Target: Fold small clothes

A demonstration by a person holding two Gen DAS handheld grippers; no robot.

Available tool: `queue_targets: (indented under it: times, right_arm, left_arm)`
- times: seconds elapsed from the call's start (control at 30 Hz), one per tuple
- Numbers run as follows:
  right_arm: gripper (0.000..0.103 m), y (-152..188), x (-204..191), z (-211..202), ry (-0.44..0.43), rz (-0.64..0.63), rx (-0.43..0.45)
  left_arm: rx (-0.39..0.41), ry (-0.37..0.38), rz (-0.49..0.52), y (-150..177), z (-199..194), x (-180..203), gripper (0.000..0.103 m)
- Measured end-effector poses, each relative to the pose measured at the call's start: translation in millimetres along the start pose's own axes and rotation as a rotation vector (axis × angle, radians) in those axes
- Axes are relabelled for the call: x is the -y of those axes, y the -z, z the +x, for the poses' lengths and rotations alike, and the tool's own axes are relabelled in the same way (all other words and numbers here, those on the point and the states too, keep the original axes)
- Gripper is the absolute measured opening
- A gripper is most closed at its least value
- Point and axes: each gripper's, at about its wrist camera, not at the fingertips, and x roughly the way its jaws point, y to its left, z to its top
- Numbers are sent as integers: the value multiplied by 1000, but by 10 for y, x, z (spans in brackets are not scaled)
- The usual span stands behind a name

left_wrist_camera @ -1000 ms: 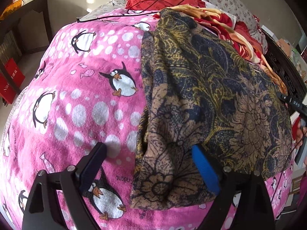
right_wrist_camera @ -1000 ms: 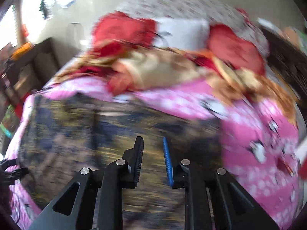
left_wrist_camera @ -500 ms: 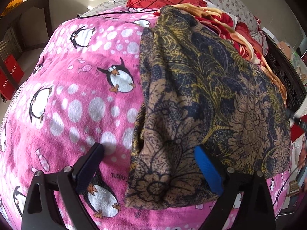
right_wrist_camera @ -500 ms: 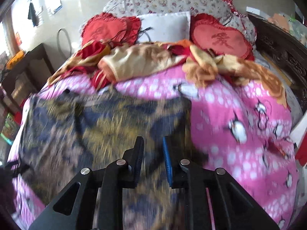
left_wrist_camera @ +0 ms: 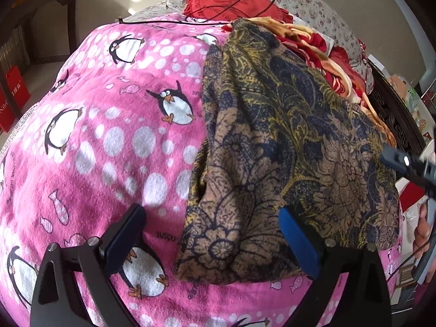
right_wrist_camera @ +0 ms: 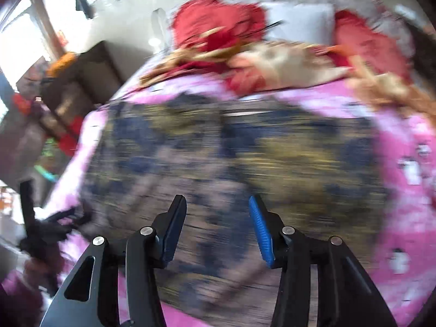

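left gripper [left_wrist_camera: 211, 235]: jaws spread wide, pitched steeply downward, nothing pinched between the pads. right gripper [right_wrist_camera: 218, 227]: jaws parted about halfway, just been opening, nothing gripped between the pads; view heavily motion-blurred. also seen at the right edge of the left wrist view as a dark finger tip, with part of the holding hand [left_wrist_camera: 422, 229] below it.
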Motion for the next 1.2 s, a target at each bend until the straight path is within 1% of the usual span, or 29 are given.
queue_targets:
  times: [0.07, 0.13, 0.2, 0.3, 0.43, 0.5, 0.53, 0.6, 0.67, 0.73, 0.83, 0.9, 0.97, 1.0, 1.03, 1.07, 1.1, 1.13, 1.17, 1.2]
  right_arm:
    - [44, -103, -219, 219, -58, 10, -22]
    - [44, -146, -463, 395, -69, -20, -39]
    - [44, -233, -724, 604, -85, -78, -68]
    - [44, -346, -1059, 829, -85, -137, -101]
    - [44, -504, -1408, 1033, -87, -176, -100]
    - [44, -555, -1517, 1113, -79, -179, -99]
    - [45, -583, -1558, 1153, -71, -177, -98]
    - [52, -637, -1646, 1260, -44, -175, -108]
    - [56, -689, -1716, 1406, -23, -170, -154]
    - [57, -740, -1782, 1525, 2, -168, -183]
    - [65, -734, -1907, 1704, 64, -215, -216]
    - [72, -689, -1997, 1812, 114, -266, -237]
    - [75, -636, -2087, 1863, 164, -331, -243]
    - [75, -620, -2100, 1862, 174, -341, -240]
    - [74, -600, -2100, 1851, 182, -353, -233]
    - [65, -581, -2090, 1830, 197, -370, -225]
    - [44, -567, -2075, 1799, 228, -394, -215]
    - [34, -550, -2049, 1750, 240, -408, -204]
    - [22, -570, -1993, 1685, 202, -399, -201]
    - [9, -605, -1897, 1601, 141, -362, -204]
  left_arm:
    - [4, 2, -2, 8, 5, 6, 100]
    - [9, 8, -6, 7, 6, -5, 100]
    - [16, 19, -13, 10, 8, -20, 101]
    - [20, 30, -16, 23, -5, -42, 101]
    - [25, 55, -31, 28, -19, -87, 102]
    - [30, 72, -39, 38, -36, -123, 102]
    - [32, 78, -41, 39, -40, -142, 102]
    - [35, 95, -43, 49, -56, -175, 102]
    - [38, 112, -47, 58, -72, -207, 102]
    - [41, 126, -52, 74, -84, -252, 102]
    - [46, 142, -62, 87, -87, -311, 102]
    - [47, 143, -55, 96, -90, -320, 103]
    - [47, 135, -42, 106, -90, -324, 103]
    - [46, 132, -37, 105, -86, -310, 103]
    - [45, 130, -34, 106, -88, -308, 103]
    - [43, 130, -33, 102, -93, -302, 103]
    - [42, 131, -36, 97, -99, -304, 103]
    - [43, 131, -42, 91, -110, -305, 103]
    - [48, 129, -52, 91, -136, -293, 103]
    - [54, 127, -62, 82, -147, -294, 103]
